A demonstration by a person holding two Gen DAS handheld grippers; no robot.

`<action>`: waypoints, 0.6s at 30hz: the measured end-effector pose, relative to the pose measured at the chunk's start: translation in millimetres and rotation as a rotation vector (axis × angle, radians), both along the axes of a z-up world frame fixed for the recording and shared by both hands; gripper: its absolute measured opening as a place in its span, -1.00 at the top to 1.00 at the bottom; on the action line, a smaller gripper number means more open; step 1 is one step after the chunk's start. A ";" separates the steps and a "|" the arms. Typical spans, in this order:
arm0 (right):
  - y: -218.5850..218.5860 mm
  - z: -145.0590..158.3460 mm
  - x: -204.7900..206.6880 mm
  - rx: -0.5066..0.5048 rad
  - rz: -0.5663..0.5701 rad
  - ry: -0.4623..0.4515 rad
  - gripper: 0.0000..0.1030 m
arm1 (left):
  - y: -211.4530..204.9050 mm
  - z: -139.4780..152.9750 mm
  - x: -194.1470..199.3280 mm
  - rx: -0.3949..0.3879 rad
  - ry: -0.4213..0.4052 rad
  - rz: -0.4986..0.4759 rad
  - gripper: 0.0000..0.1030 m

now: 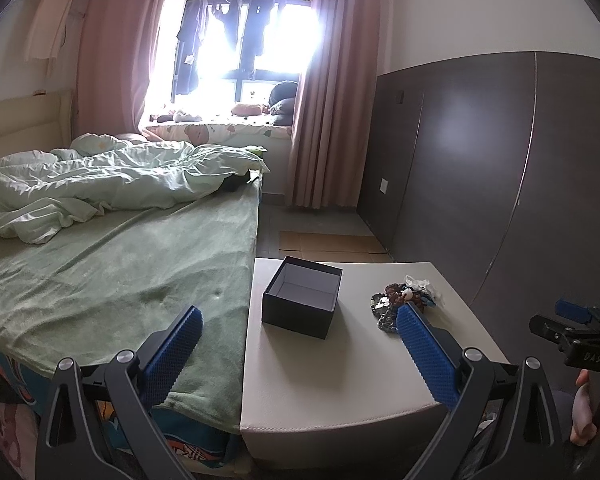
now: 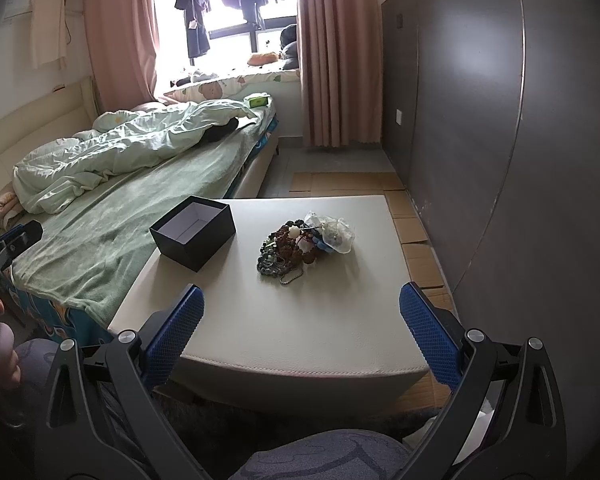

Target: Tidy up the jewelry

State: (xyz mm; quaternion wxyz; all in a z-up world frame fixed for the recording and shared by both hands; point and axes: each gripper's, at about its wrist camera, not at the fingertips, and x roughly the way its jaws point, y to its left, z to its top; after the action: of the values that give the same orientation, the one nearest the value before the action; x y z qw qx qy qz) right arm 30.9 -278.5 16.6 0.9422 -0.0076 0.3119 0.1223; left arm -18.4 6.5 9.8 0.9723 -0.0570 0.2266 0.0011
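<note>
Both sets of jaws stand wide open and hold nothing. The right gripper (image 2: 300, 340) hangs off the near edge of the desk (image 2: 260, 320), aimed at the jewelry (image 2: 300, 246); the left gripper (image 1: 298, 350) hangs over the seam between bed (image 1: 120, 280) and desk, pointed toward the box (image 1: 302, 298).

The jewelry lies in one tangled heap on the right half of the desk: brown bead strings, greenish beads, a thin metal chain trailing toward the near edge, and a pale, filmy piece at the far side. The box sits open and empty near the desk's left edge, well apart from the heap.

I'd say nothing is sorted yet, and the first pick falls to the right gripper. The strands are knotted together, so closing on the middle would likely drag several up at once. Better to take the loose chain at the near fringe, lift slowly and let it slide free. The left gripper could steady the box.

Nothing lies between heap and box. The bed presses against the desk's left side, a dark wardrobe (image 2: 500, 120) stands to the right, and cardboard (image 2: 412, 224) covers the floor beyond.
</note>
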 end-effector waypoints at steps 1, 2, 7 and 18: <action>-0.2 -0.1 0.1 0.000 0.000 0.000 -0.90 | -0.3 -0.3 0.2 0.000 0.000 0.000 -0.84; -0.3 -0.1 0.1 0.000 0.000 0.001 -0.90 | -0.2 -0.3 0.2 0.001 0.000 0.000 -0.84; 0.0 0.0 0.0 0.003 0.000 0.000 -0.90 | 0.6 -0.7 -0.1 0.001 0.000 0.000 -0.84; -6.0 0.3 5.1 0.027 -0.014 0.026 -0.90 | 16.0 -3.5 11.2 -0.085 0.042 0.011 -0.84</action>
State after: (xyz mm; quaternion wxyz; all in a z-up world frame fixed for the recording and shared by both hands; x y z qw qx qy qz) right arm 36.0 -284.6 16.9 0.9389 0.0088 0.3223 0.1201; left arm -7.2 22.5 6.3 0.9641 -0.0995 0.2464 -0.0018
